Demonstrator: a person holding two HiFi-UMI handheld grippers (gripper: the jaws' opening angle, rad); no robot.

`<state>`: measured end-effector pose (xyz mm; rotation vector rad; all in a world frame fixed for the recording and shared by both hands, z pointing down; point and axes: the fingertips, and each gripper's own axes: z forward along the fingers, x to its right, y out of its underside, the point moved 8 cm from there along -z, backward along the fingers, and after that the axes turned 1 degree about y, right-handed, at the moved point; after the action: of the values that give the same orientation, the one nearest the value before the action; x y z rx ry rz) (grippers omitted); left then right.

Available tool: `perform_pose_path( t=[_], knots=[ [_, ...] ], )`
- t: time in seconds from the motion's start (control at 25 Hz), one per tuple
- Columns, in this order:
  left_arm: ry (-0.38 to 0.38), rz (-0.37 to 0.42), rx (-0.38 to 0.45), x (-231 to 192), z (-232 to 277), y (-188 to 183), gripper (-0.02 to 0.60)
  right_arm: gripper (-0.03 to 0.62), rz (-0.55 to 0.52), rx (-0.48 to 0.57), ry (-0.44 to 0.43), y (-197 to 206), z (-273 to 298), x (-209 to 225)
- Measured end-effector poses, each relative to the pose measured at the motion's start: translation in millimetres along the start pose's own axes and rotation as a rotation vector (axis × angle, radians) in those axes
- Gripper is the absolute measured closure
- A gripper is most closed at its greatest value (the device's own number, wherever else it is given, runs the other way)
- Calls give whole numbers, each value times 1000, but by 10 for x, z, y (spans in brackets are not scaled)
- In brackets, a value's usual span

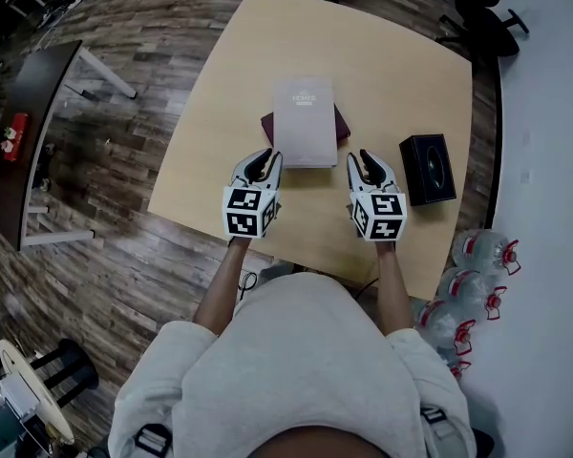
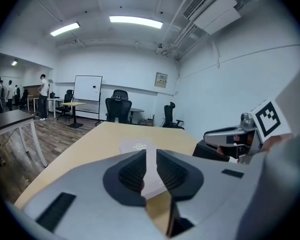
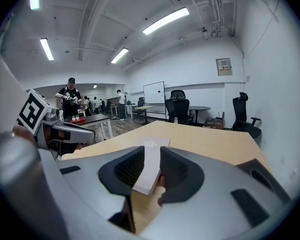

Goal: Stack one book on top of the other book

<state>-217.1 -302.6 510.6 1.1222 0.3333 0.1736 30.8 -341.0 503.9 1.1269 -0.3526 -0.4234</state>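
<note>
Grey book (image 1: 304,122) lies stacked on the maroon book (image 1: 341,123) on the table (image 1: 229,84). Left gripper (image 1: 267,158) and right gripper (image 1: 371,160) are held near its front edge, both with jaws narrowly apart and empty

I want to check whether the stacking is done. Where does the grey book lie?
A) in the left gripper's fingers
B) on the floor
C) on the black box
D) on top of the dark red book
D: the head view shows the grey book flat on the dark red book, whose edges stick out at both sides.
</note>
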Motion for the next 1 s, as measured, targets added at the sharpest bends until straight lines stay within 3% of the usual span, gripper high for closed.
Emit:
perform_pose_path(
  t=[0.32,1.0],
  knots=[
    [8,35,18,131,-142,-29,572,589,-16,58,21,-58,-243,-43],
    [22,81,69,300,-368,-207,572,591,-57,134,-3,-157,-582,-65]
  ],
)
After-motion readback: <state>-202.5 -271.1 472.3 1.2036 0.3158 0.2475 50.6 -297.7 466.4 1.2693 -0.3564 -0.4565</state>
